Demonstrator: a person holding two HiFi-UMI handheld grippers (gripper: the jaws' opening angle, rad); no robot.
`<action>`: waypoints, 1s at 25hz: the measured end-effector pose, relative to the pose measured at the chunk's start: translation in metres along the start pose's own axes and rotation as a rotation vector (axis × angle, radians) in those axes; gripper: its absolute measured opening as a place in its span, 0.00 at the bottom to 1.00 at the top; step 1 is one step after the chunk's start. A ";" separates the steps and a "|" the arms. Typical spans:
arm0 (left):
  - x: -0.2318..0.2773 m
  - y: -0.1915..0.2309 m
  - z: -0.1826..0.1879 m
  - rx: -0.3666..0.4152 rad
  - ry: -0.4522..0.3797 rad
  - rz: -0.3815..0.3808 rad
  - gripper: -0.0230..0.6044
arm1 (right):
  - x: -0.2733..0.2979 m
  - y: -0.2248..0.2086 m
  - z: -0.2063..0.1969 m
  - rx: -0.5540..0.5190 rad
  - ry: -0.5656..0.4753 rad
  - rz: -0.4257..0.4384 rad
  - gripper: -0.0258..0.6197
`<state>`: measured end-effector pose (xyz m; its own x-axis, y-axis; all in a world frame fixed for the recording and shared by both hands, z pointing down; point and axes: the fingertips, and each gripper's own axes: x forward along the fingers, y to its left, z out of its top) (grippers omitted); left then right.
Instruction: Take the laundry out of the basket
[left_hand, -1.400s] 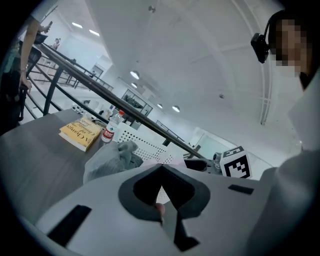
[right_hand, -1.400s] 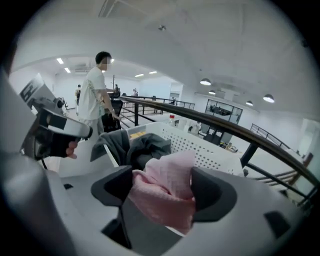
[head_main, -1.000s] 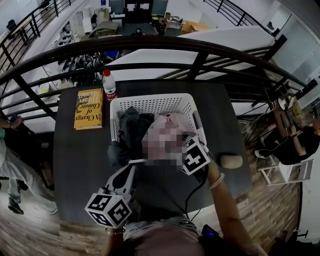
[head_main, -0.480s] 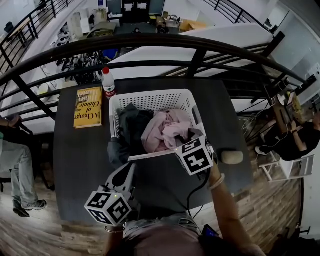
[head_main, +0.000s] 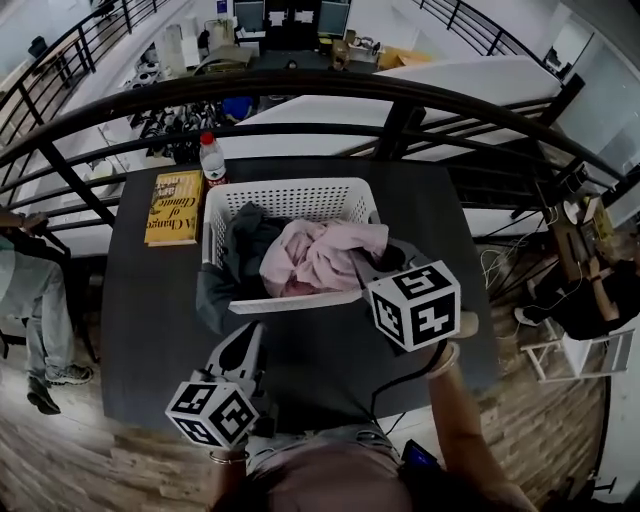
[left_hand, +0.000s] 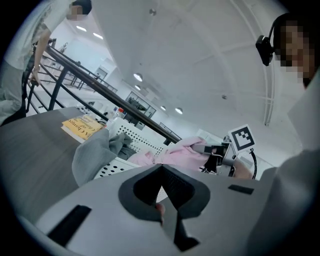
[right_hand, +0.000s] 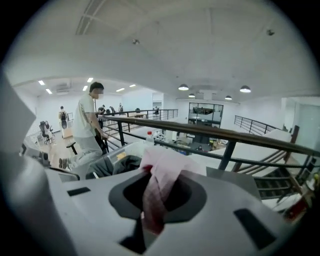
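Observation:
A white perforated basket (head_main: 290, 200) stands on the dark table (head_main: 150, 320). In it lie a pink garment (head_main: 315, 255) and a dark grey garment (head_main: 235, 250) that hangs over its front left rim. My right gripper (head_main: 378, 268) has just closed its jaws on a fold of the pink garment (right_hand: 165, 165) and holds it lifted at the basket's front right corner. In the right gripper view the cloth runs between the right gripper (right_hand: 152, 200) jaws. My left gripper (head_main: 240, 345) hovers low in front of the basket, shut and empty. The left gripper (left_hand: 162, 172) points at the basket (left_hand: 132, 137).
A yellow book (head_main: 175, 207) and a red-capped bottle (head_main: 211, 160) sit left of the basket. A black railing (head_main: 400, 110) runs behind the table. A beige object (head_main: 467, 322) lies near the table's right edge. A person (head_main: 30, 290) stands at the far left.
My right gripper has shut on the pink garment and risen with it toward the front right, drawing the cloth up out of the basket. The left gripper has shifted slightly.

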<state>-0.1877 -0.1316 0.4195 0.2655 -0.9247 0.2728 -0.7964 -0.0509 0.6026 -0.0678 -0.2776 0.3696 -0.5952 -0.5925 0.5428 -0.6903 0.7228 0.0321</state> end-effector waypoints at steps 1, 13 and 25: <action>0.001 -0.006 -0.003 -0.001 -0.005 0.002 0.03 | -0.008 -0.003 0.007 0.004 -0.029 0.011 0.13; 0.017 -0.058 -0.017 0.029 -0.038 -0.004 0.03 | -0.116 -0.046 0.109 0.015 -0.400 0.059 0.12; 0.032 -0.088 -0.032 0.058 -0.008 -0.058 0.03 | -0.238 -0.110 0.163 -0.021 -0.656 -0.123 0.13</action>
<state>-0.0910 -0.1449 0.3993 0.3083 -0.9224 0.2327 -0.8099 -0.1262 0.5728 0.0825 -0.2739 0.0997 -0.6439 -0.7599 -0.0892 -0.7651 0.6388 0.0812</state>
